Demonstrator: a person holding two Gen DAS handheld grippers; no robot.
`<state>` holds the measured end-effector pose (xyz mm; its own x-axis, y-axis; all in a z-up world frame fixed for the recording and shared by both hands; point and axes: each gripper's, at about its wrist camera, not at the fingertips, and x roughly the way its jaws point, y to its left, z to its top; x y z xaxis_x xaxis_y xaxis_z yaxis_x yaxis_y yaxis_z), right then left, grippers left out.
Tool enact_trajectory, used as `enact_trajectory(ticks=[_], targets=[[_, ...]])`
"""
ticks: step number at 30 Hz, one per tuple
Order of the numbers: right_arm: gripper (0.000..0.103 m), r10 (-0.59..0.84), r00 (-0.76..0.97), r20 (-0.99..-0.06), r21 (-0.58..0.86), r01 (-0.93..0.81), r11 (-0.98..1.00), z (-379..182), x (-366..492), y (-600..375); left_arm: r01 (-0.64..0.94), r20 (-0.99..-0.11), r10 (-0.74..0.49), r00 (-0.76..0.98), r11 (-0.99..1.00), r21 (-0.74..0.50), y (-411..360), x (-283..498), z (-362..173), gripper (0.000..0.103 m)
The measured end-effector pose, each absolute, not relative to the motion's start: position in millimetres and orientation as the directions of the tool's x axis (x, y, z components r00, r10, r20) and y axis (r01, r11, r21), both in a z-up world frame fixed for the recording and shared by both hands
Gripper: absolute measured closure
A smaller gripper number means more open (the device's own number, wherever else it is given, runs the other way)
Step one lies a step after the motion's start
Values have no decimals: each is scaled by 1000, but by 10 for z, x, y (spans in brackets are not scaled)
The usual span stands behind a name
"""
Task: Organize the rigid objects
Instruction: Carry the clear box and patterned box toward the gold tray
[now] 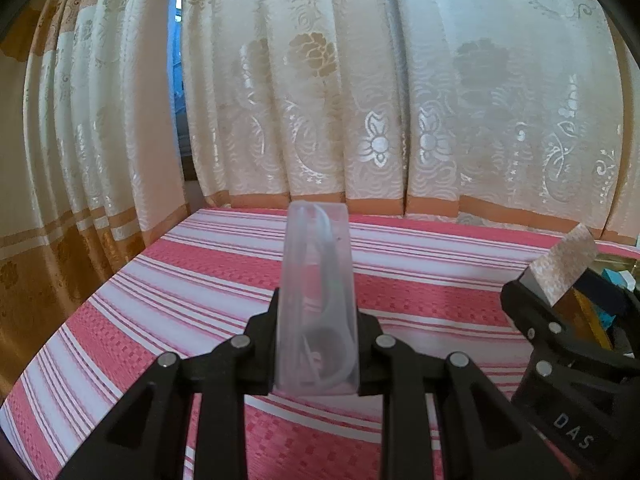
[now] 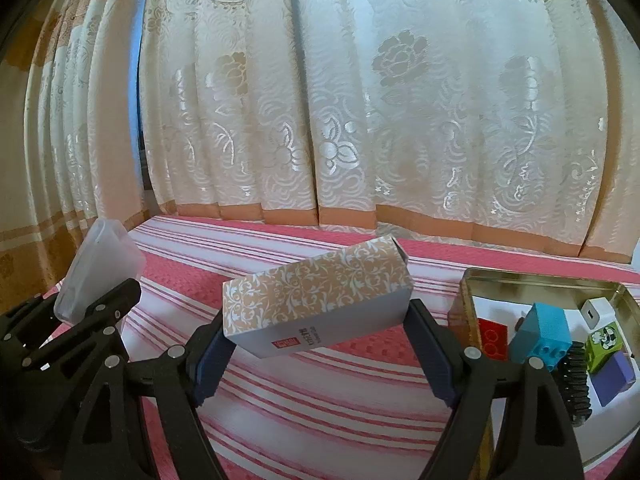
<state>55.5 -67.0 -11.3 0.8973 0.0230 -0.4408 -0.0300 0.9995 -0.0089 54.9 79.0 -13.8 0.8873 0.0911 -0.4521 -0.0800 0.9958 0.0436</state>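
The left tool (image 1: 318,336) is clenched on a clear plastic case (image 1: 318,296); the right tool (image 2: 316,344) grasps a patterned box (image 2: 320,300), tilted. That box could pivot loose above the striped tabletop (image 2: 320,400), and the tin (image 2: 540,280) already looks crowded, though its far side is cut off.

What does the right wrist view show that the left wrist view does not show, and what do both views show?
Only the right wrist view shows clearly the metal tin with the blue brick, the green cube and the black brush in it, and the printing on the patterned box.

Only the left wrist view shows the white cable coiled inside the clear plastic case.

Both share the left gripper shut on the case, the right gripper shut on the box, the striped cloth and the curtain.
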Motion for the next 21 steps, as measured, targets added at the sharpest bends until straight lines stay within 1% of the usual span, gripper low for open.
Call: enact_trajectory(ticks=[5,21], targets=[[20,19,898,-440,-8,-25,1000,-106,507,-728,-81,-456,87,886,996,32,757,525,-138,79],[20,4,909,-418,0,-4,1000,-26,354,-949,-55,-444,71,893,997,48,529,414,-107,79]])
